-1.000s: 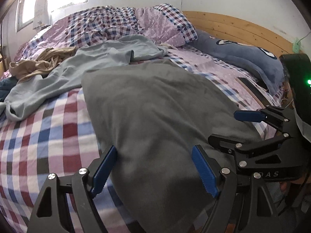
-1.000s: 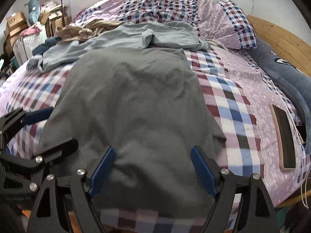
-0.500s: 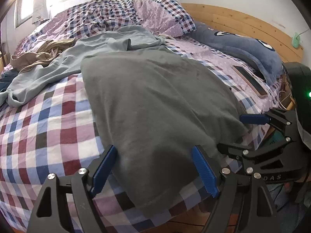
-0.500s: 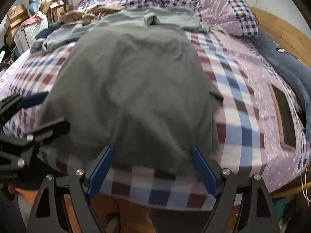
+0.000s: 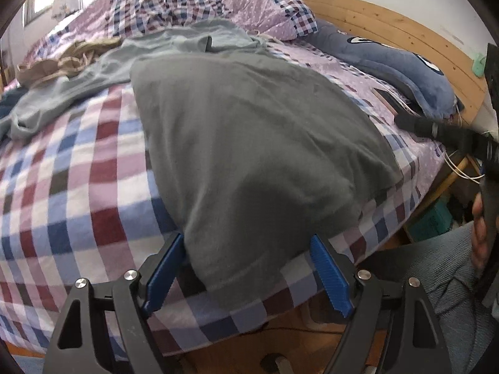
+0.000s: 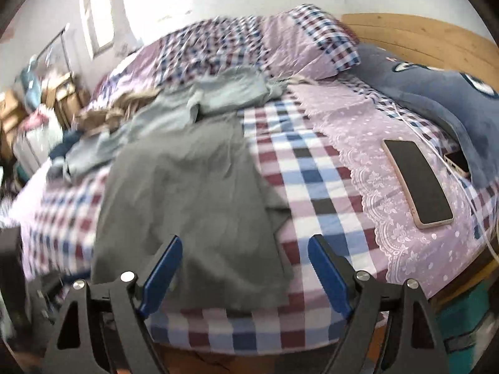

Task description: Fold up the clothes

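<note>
A dark grey garment (image 5: 249, 143) (image 6: 187, 193) lies spread flat on the checked bed sheet (image 5: 78, 187), its near hem draped over the bed's front edge. My left gripper (image 5: 246, 268) stands open just off that hem, the cloth's lower corner showing between its blue pads without being pressed. My right gripper (image 6: 243, 268) is open too, raised above the near right part of the garment, nothing between its fingers. A pale grey-green garment (image 5: 149, 53) (image 6: 174, 109) lies crumpled behind the dark one.
A phone (image 6: 418, 184) lies on the lilac sheet at the right, a cable beside it. A blue plush pillow (image 5: 389, 65) rests against the wooden headboard (image 5: 399, 28). Beige cloth (image 5: 56, 62) is bunched at the far left. Boxes (image 6: 18, 115) stand beside the bed. A hand (image 5: 480, 230) shows at the right edge.
Both grippers have drawn back toward the bed's front edge, off the garment. The right one has risen, rolled and swung right, bringing the phone into fuller view. Both stayed open.
</note>
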A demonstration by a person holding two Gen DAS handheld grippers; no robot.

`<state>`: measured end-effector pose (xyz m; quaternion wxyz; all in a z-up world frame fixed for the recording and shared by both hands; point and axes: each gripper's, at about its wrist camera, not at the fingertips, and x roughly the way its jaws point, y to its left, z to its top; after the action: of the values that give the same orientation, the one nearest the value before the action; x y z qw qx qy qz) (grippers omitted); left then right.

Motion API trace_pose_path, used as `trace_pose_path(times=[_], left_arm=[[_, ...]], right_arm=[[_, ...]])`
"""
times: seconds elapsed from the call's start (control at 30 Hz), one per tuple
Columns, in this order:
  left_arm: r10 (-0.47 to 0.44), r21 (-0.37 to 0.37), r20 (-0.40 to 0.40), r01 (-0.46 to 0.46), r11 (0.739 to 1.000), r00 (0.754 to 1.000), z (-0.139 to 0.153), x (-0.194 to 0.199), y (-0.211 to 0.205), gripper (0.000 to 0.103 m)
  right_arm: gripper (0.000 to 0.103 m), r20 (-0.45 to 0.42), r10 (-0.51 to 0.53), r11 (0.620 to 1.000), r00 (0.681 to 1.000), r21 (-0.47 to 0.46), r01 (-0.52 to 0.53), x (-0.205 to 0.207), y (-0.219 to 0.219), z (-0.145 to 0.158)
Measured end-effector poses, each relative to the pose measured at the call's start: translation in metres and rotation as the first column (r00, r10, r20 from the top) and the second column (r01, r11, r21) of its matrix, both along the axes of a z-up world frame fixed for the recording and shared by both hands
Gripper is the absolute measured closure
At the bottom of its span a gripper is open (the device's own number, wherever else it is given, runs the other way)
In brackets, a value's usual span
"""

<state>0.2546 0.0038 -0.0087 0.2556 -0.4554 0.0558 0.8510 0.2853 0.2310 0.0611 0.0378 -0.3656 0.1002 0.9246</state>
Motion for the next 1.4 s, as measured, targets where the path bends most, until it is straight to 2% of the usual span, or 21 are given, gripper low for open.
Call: trace_pose_path(times=[0.13, 0.27, 0.37, 0.5, 0.6, 0.77, 0.87, 0.97, 1.13, 1.27, 1.4], left_arm=[[-0.011, 0.011, 0.03, 0.01, 1.0, 0.999, -0.003, 0.003, -0.008, 0.018], [-0.008, 0.033, 0.067, 0.006, 0.999, 0.998, -0.005, 0.006, -0.019, 0.018], [0.008, 0.072, 0.094, -0.015, 0.997, 0.996, -0.002, 0.009, -0.029, 0.018], [0.057, 0.176, 0.122, -0.078, 0.981, 0.991, 0.007, 0.007, -0.053, 0.018], [0.091, 0.262, 0.141, -0.126, 0.957, 0.986, 0.014, 0.005, -0.071, 0.018], [0.134, 0.434, 0.169, -0.196, 0.88, 0.977, 0.022, 0.0, -0.102, 0.018], [0.122, 0.488, 0.207, -0.21, 0.847, 0.971, 0.02, -0.004, -0.105, 0.018], [0.101, 0.517, 0.243, -0.217, 0.828, 0.965, 0.016, -0.008, -0.101, 0.018], [0.11, 0.538, 0.321, -0.276, 0.796, 0.941, 0.007, -0.018, -0.096, 0.018], [0.12, 0.535, 0.402, -0.34, 0.773, 0.908, -0.008, -0.024, -0.094, 0.018], [0.067, 0.571, 0.474, -0.364, 0.736, 0.878, -0.021, -0.028, -0.087, 0.018]], right_arm=[[0.017, 0.014, 0.029, 0.999, 0.999, -0.016, -0.029, -0.013, -0.012, -0.002], [0.017, 0.038, 0.106, 0.994, 0.994, 0.026, -0.107, -0.023, -0.036, -0.007], [0.017, 0.039, 0.159, 0.986, 0.986, 0.034, -0.161, -0.027, -0.052, -0.01], [0.017, 0.079, 0.221, 0.972, 0.972, 0.059, -0.226, -0.032, -0.072, -0.019], [0.017, 0.127, 0.255, 0.962, 0.959, 0.062, -0.264, -0.035, -0.082, -0.029], [0.017, 0.213, 0.28, 0.946, 0.936, 0.106, -0.307, -0.032, -0.09, -0.046], [0.017, 0.234, 0.29, 0.939, 0.928, 0.116, -0.323, -0.027, -0.089, -0.049], [0.017, 0.24, 0.298, 0.939, 0.924, 0.103, -0.329, -0.02, -0.084, -0.049], [0.017, 0.229, 0.292, 0.95, 0.929, 0.046, -0.31, -0.012, -0.069, -0.047], [0.017, 0.18, 0.274, 0.96, 0.945, 0.003, -0.279, -0.007, -0.056, -0.038], [0.017, 0.123, 0.241, 0.97, 0.963, -0.032, -0.239, -0.005, -0.044, -0.027]])
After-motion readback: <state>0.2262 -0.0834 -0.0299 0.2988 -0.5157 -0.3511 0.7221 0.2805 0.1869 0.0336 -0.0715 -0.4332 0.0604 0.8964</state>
